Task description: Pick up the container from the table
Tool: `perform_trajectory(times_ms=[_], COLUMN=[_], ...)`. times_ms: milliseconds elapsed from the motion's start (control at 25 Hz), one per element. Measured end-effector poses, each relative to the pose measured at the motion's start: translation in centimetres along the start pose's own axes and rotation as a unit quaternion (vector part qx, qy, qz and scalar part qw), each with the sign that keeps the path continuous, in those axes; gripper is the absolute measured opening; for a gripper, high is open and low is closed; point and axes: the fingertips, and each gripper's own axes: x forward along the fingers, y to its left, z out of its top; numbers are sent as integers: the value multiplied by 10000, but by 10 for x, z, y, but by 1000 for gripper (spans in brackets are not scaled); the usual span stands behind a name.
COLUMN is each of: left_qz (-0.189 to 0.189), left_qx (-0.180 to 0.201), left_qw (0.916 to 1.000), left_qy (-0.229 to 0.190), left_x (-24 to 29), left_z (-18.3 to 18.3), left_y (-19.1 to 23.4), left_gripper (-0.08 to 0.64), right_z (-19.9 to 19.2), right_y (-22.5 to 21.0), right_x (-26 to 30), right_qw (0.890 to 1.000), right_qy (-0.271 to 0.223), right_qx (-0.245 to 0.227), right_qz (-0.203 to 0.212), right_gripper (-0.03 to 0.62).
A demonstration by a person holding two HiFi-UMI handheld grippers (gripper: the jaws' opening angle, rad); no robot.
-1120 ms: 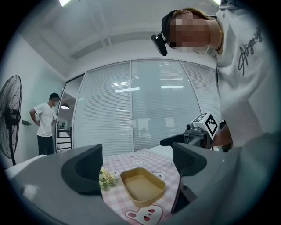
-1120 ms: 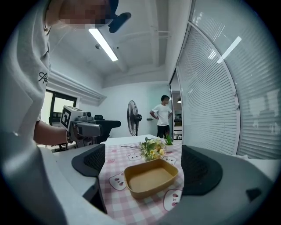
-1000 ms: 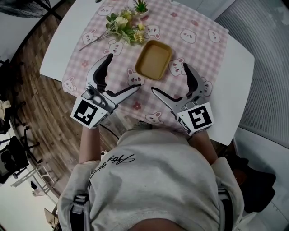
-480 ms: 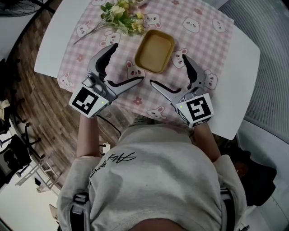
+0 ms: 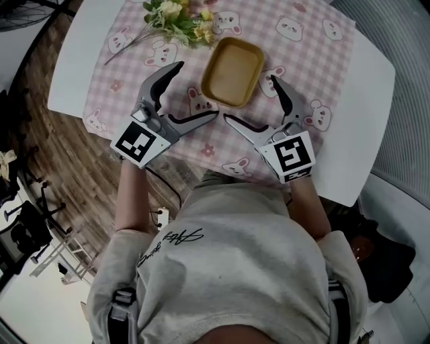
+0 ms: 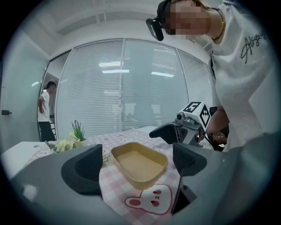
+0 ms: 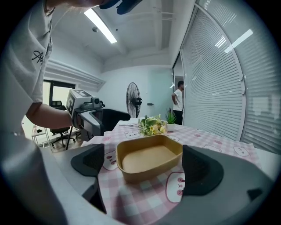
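Lining up on the container [image 5: 233, 71] right now, not grabbing yet. Sitting empty and upright on the pink bunny tablecloth [image 5: 127, 80], roughly mid-tabletop [image 5: 366, 94], just this side of the flowers [image 5: 176, 17]. Hovering the left claw [image 5: 198, 89] and right claw [image 5: 248, 97] near its close corners, one on each side, spread wide, gripping nothing, touching no part of the rim judging by all three views.

Thinking about doing this well: going in low and level, slipping one jaw inside a wall and one outside, then squeezing gently. Looking like thin paperboard, so probably buckling under a hard pinch. Probably tipping if pinched at one corner only, so maybe taking opposite walls with both claws. Then lifting straight up to avoid dragging the cloth along.

Comparing views: getting the overall layout from the head view, claws angled toward each other in a V. Missing from up there: the wall height and the flared rim, showing nicely in both gripper views, container framed between the jaws and a bit ahead of them. Also catching the opposite claw across the container in each gripper view, plus a person [image 6: 45, 110] standing in the background of the left gripper view and a fan [image 7: 133, 102] in the right gripper view.
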Motion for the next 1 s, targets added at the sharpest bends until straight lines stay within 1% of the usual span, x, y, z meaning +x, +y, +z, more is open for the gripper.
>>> perform_trajectory(times_ms=[120,240,440,600,720,880,1000], left_qz=[-92,-157,-286,-352,-333,-355,-395], left_qx=[72,249,368,468,560,777,805], left_qw=[9997,9988,9963,9934,9913,9861,9837], left_qy=[196,398,729,986,1143,1428,1558], left_x=[7,12,16,20,24,27,30], left_z=[-10,-23,-41,-52,-59,-68,-73], left_y=[1,2,2,2,4,5,3], left_gripper=[483,483,483,483,483,483,483], right_z=[-6,-15,-26,-35,-42,-44,-46], right_y=[-2,-3,-3,-4,-5,-5,-4], right_x=[6,12,20,24,26,28,30], right_qw=[9999,9996,9988,9973,9962,9955,9947], right_qy=[115,269,480,708,848,927,1008], right_qx=[-67,-73,-98,-184,-172,-168,-160], right_qz=[-6,-13,-5,-58,-93,-112,-104], right_gripper=[538,538,538,538,538,538,538])
